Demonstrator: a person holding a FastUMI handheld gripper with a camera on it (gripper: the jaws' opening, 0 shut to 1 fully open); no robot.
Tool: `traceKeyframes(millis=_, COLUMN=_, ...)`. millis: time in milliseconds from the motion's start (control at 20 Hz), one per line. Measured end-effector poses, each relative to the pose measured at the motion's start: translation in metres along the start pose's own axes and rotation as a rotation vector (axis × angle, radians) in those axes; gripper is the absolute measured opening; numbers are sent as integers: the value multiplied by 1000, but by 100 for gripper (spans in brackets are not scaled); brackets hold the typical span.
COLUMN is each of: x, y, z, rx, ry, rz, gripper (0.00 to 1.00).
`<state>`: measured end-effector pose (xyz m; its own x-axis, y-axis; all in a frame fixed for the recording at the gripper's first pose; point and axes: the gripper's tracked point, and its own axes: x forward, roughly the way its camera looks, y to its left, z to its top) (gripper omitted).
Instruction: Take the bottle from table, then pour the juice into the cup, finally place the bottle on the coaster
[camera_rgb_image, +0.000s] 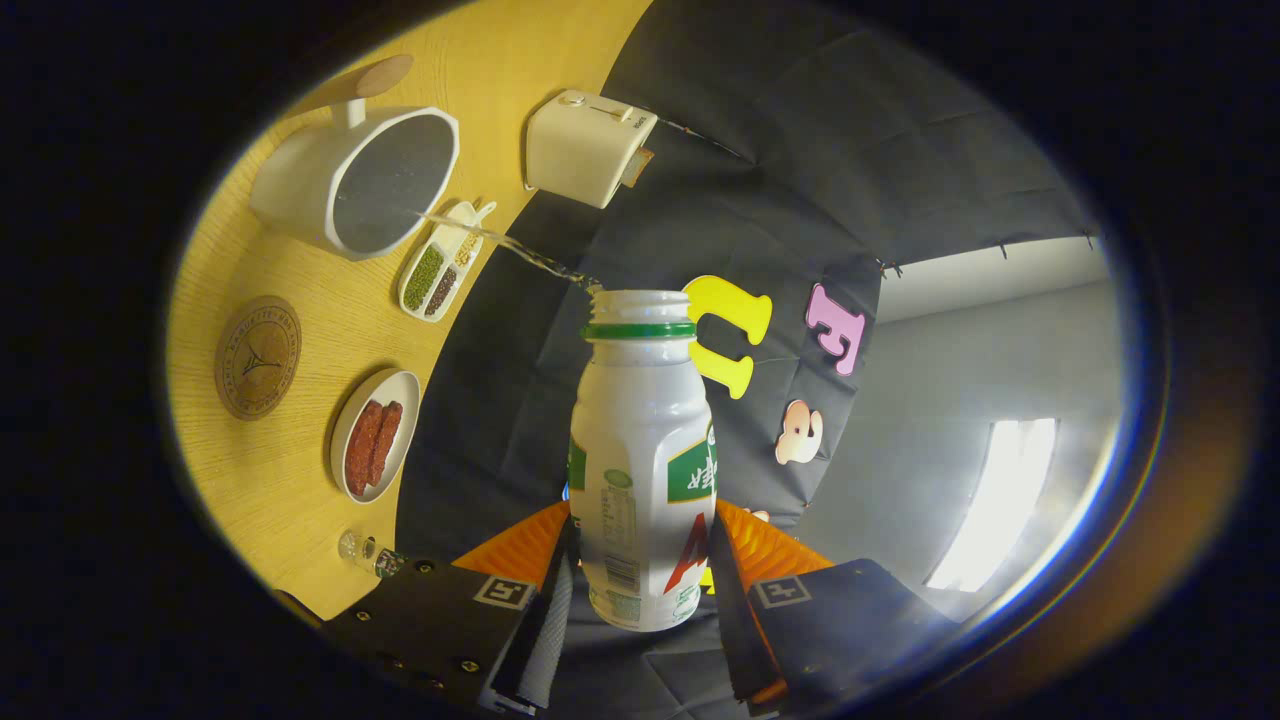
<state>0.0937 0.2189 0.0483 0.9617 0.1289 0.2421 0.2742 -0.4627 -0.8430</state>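
Note:
My gripper (640, 560) is shut on a white plastic bottle (640, 450) with a green neck ring and green label, one finger pressing each side of it. The whole view is rolled over, so the bottle lies tilted above the wooden table. A thin clear stream (500, 243) runs from the bottle's open mouth (640, 300) into the white cup (350, 180), which has a handle and liquid inside. The round brown coaster (258, 357) lies on the table beside the cup, bare.
A white dish of red strips (373, 446) lies near the coaster. A narrow divided tray of beans and seeds (440, 265) sits under the stream's path. A white toaster (588, 145) stands at the table's back. A small glass jar (365, 552) lies near the fingers.

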Motion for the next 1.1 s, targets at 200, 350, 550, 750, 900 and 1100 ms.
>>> traceKeyframes(millis=200, x=1, y=4, z=10, rx=-68, ry=-22, rz=-22, gripper=65)
traceKeyframes(millis=350, x=1, y=5, z=16, rx=-107, ry=-39, rz=-38, gripper=64)
traceKeyframes(millis=550, x=-2, y=4, z=27, rx=-160, ry=-71, rz=-64, gripper=64)
traceKeyframes(millis=750, x=-1, y=6, z=44, rx=-245, ry=-117, rz=-98, gripper=64)
traceKeyframes(millis=900, x=-1, y=14, z=54, rx=-292, ry=-142, rz=-102, gripper=64)
traceKeyframes(millis=1100, x=0, y=24, z=57, rx=-316, ry=-155, rz=-93, gripper=64)
